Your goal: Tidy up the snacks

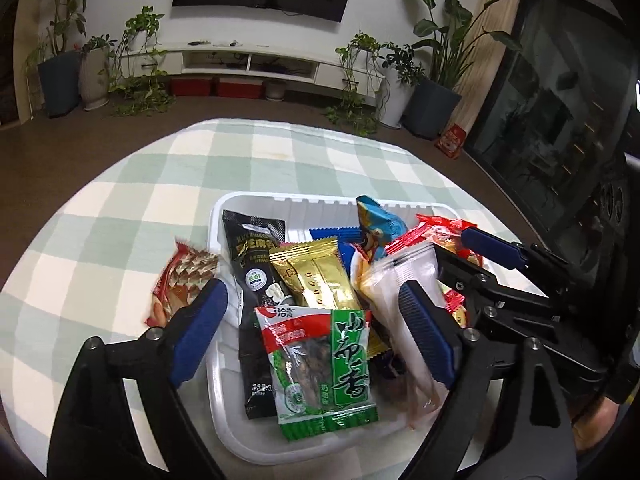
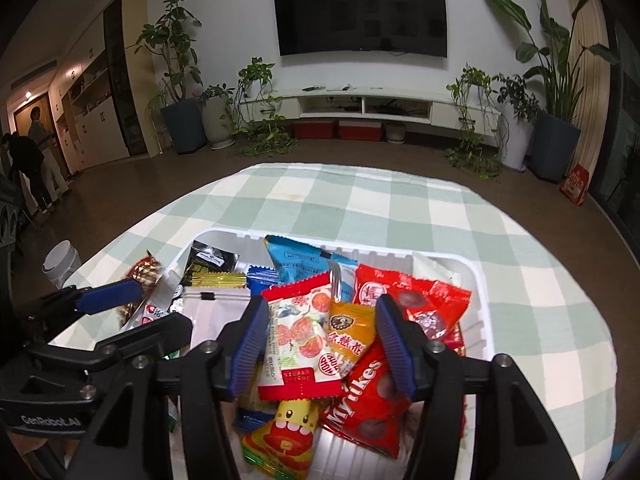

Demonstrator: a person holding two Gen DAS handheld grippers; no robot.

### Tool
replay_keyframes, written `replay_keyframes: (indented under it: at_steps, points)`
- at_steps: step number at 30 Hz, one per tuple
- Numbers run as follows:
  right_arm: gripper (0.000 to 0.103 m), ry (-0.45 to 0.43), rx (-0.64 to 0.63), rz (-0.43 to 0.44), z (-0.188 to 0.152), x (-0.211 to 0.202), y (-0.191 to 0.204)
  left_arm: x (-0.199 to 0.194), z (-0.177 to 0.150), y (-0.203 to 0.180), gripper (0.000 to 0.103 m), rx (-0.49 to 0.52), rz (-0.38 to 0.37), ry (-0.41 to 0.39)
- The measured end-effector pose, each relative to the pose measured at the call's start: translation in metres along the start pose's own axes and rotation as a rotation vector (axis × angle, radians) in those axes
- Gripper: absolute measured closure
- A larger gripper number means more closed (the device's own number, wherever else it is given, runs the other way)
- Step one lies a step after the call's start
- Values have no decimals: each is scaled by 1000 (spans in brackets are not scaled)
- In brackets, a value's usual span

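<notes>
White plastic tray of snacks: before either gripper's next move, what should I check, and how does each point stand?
1. Left gripper open: ok.
2. Right gripper open: ok.
3. Green-and-red nut packet lies free in the white plastic tray: ok.
4. Red-and-white fruit packet between the right jaws, unpinched: ok.
5. All snacks in the tray: not ok; the red-and-gold wrapped packet lies on the checked cloth.

Readable print on packets and rig

"Mylikes" on red bag point(image 2: 366, 400); "GI" badge on black packet point(image 1: 256, 280); "GenRobot.AI" on left gripper point(image 2: 50, 420) body.
</notes>
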State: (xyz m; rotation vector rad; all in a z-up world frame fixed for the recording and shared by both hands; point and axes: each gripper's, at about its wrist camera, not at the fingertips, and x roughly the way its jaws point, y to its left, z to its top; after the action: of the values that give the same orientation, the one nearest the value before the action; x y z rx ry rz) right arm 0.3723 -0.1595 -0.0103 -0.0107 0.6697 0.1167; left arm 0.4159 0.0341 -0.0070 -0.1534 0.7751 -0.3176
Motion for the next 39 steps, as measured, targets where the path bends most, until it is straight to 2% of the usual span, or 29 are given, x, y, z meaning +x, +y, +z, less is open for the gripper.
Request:
replay_keyframes:
  at_steps: [3, 6, 8, 10, 14, 16, 19, 22, 24, 26, 28, 31, 33, 35, 39]
  points:
    - [32, -19, -9, -8, 2, -7, -1, -10, 0, -4, 9, 5, 2, -21]
    - [26, -37, -15, -17, 3, -12, -1, -18, 0, -6, 8, 7, -1, -39]
    - [26, -45, -32, -31, 3, -15, 0, -22, -1, -9, 6, 11, -2, -51]
    - [25, -55, -45, -41, 3, -18, 1, -28, -2, -11, 0, 20, 7, -69]
    - [18, -92, -34, -55, 5, -27, -2, -48, -3, -19, 0, 62, 45, -150]
    - [9, -115, -15, -58, 7, -31, -5, -65, -3, -26, 0, 93, 54, -214]
    - [4, -146, 8, -60, 8, -41, -11, -89, -6, -41, 0, 138, 80, -283]
    - [3, -161, 21, -62, 5, -54, -15, -118, -18, -63, 0, 175, 153, -335]
    - [3, -171, 31, -69, 1, -65, -17, -139, -33, -77, 0, 166, 239, -360]
    - [2, -191, 44, -78, -5, -82, -19, -161, -57, -90, 0, 150, 374, -382]
    - [1, -216, 63, -81, -13, -101, -20, -180, -84, -93, 0, 80, 490, -370]
    - [1, -239, 94, -76, -29, -126, -20, -201, -119, -84, 0, -17, 443, -322]
    - [0, -245, 115, -69, -41, -141, -19, -209, -141, -80, 0, -51, 443, -286]
    - [0, -241, 130, -61, -57, -154, -16, -216, -157, -78, 0, -69, 407, -246]
    - [0, -234, 109, -67, -83, -174, -3, -229, -179, -88, 0, -60, 370, -236]
